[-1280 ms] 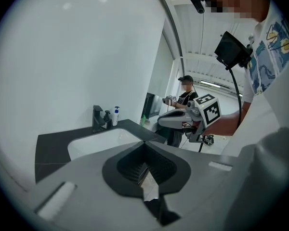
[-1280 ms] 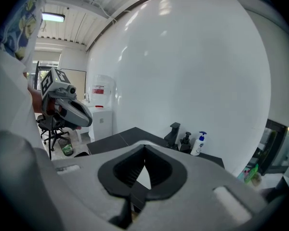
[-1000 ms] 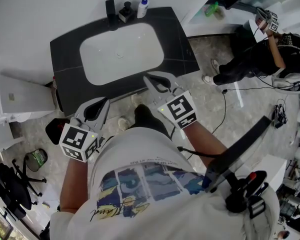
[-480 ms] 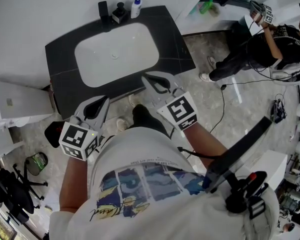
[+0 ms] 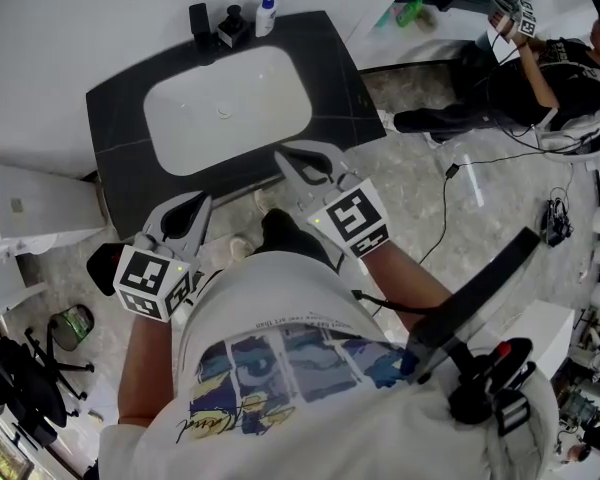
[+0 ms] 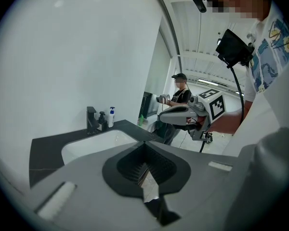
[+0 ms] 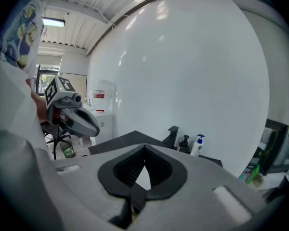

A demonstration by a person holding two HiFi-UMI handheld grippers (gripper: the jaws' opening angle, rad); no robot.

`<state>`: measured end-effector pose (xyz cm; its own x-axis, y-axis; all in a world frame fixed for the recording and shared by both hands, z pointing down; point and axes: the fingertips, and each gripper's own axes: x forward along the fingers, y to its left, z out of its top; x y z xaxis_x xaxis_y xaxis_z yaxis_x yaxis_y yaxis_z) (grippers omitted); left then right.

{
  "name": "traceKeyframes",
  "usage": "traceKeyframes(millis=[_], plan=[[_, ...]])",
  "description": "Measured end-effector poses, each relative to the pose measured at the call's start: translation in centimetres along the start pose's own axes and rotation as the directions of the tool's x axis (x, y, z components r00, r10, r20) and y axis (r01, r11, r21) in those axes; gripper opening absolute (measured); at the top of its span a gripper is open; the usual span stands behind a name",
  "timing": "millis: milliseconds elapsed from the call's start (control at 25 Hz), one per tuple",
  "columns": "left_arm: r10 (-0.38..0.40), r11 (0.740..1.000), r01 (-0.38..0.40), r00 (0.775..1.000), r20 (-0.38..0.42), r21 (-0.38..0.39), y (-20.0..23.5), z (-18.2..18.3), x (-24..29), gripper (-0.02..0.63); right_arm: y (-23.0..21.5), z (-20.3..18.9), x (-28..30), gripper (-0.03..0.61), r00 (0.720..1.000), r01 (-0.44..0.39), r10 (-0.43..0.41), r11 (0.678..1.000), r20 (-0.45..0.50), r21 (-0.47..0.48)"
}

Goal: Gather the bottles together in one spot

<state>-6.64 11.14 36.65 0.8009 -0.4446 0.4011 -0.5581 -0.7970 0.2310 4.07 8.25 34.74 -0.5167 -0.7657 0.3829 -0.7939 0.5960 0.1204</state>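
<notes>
Behind the basin (image 5: 270, 98), white bottle (image 5: 267, 14) and black bottle (image 5: 231, 27) stand upright; left tool (image 5: 198, 201) and right tool (image 5: 287, 156) clenched, empty

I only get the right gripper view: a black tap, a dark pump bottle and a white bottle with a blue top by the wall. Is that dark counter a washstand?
Observer: Yes. The head view shows a white basin sunk in the black counter; the tap, dark pump bottle and white bottle stand behind its far rim.
Operator: Anyone else around?
Observer: Another person is off to the counter's right, holding a marked gripper too.
Operator: Is the other gripper carrying anything?
Observer: No. In its own view the left gripper has its jaws together, nothing between them.
</notes>
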Motion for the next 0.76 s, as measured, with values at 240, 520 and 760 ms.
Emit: traceKeyframes(millis=[240, 520, 760], plan=[[0.001, 1.0, -0.001, 1.0, -0.005, 0.002, -0.3, 0.1, 0.7, 0.002, -0.6, -0.3, -0.1, 0.0, 1.0, -0.002, 0.002, 1.0, 0.001, 0.003], [-0.004, 1.0, 0.004, 1.0, -0.012, 0.007, -0.1, 0.6, 1.4, 0.002, -1.3, -0.4, 0.3, 0.0, 1.0, -0.005, 0.005, 1.0, -0.002, 0.008], [-0.026, 1.0, 0.026, 0.999, -0.028, -0.013, -0.2, 1.0, 3.3, 0.002, -3.1, -1.3, 0.3, 0.0, 0.999, -0.002, 0.003, 1.0, -0.036, 0.031]])
